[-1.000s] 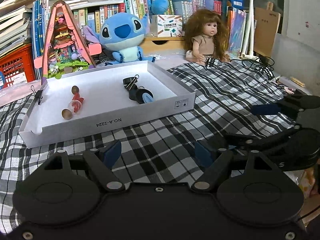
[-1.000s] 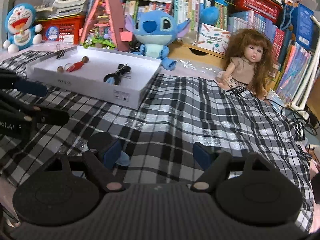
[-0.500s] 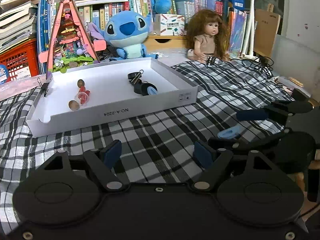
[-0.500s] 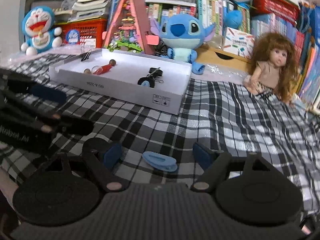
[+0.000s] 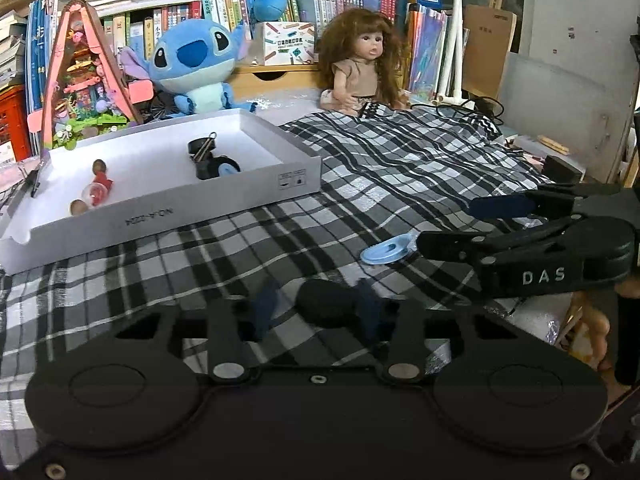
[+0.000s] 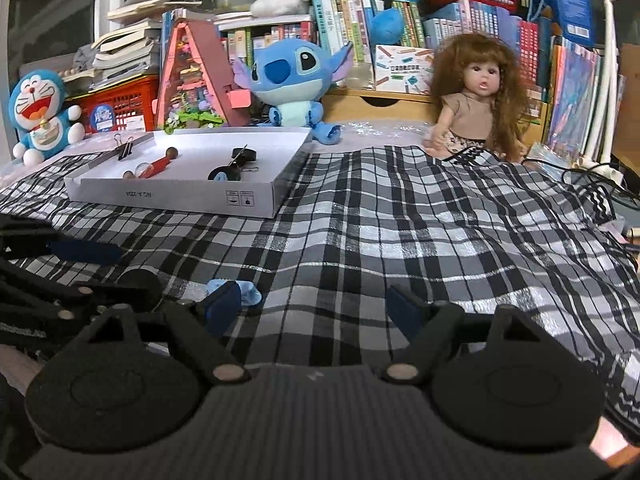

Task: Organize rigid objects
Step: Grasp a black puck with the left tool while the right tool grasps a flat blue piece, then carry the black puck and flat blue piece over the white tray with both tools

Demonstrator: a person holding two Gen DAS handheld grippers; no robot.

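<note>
A black round disc (image 5: 326, 307) lies on the plaid cloth between the narrowed pads of my left gripper (image 5: 320, 309); it also shows in the right wrist view (image 6: 140, 282). A light blue clip-like piece (image 5: 386, 251) lies just beyond it and sits by my right gripper's left pad (image 6: 236, 294). My right gripper (image 6: 316, 308) is open and empty, and shows at right in the left wrist view (image 5: 460, 224). The white tray (image 5: 168, 216) holds a red rattle-like toy (image 5: 98, 194), a binder clip and a black-and-blue piece (image 5: 218, 168).
A Stitch plush (image 5: 196, 68), a doll (image 5: 366, 68), a pink triangular toy house (image 5: 84, 80) and bookshelves stand behind the tray. A Doraemon plush (image 6: 40, 114) sits at far left. Cables lie at the cloth's right edge (image 6: 600, 172).
My left gripper has moved down and right over the black disc and its pads have closed in around it. The right gripper has drawn back, leaving the blue piece on the cloth.
</note>
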